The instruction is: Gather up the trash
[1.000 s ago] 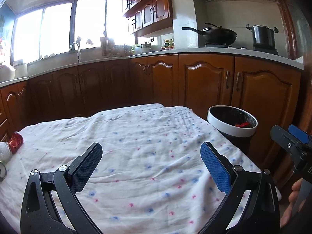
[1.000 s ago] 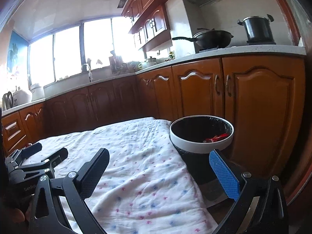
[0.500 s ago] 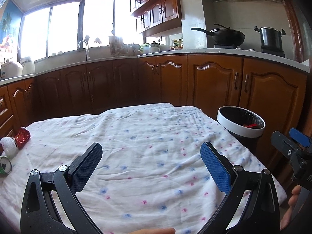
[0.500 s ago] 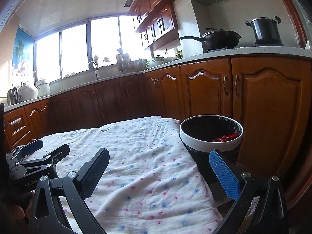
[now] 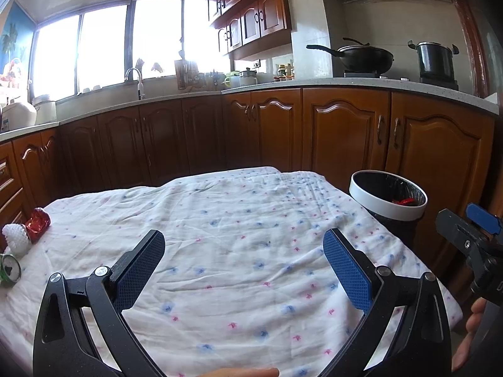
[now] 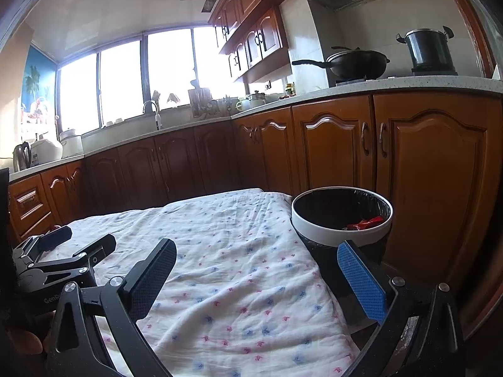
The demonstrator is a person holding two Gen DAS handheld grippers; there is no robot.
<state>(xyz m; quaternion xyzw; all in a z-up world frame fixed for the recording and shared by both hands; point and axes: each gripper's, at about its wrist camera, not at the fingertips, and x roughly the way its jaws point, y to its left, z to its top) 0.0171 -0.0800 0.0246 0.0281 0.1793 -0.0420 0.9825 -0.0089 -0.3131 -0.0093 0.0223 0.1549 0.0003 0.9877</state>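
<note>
A red crumpled wrapper [image 5: 37, 222], a white foam net [image 5: 15, 237] and a green can [image 5: 9, 268] lie together at the table's left edge in the left wrist view. A white-rimmed bin [image 5: 388, 199] with a black liner stands off the table's right side, with red trash [image 6: 366, 223] inside. My left gripper [image 5: 242, 265] is open and empty above the tablecloth. My right gripper [image 6: 256, 278] is open and empty over the table's right edge, near the bin [image 6: 341, 216].
The table carries a white cloth with blue and pink dots [image 5: 235, 235]. Brown kitchen cabinets [image 5: 339, 138] run behind it, with a wok [image 5: 361, 56] and a pot [image 5: 435, 59] on the counter. The left gripper also shows in the right wrist view [image 6: 63, 257].
Both views have drawn back and risen a little. The red wrapper, foam net and can have come further into the left wrist view. Both grippers stay open.
</note>
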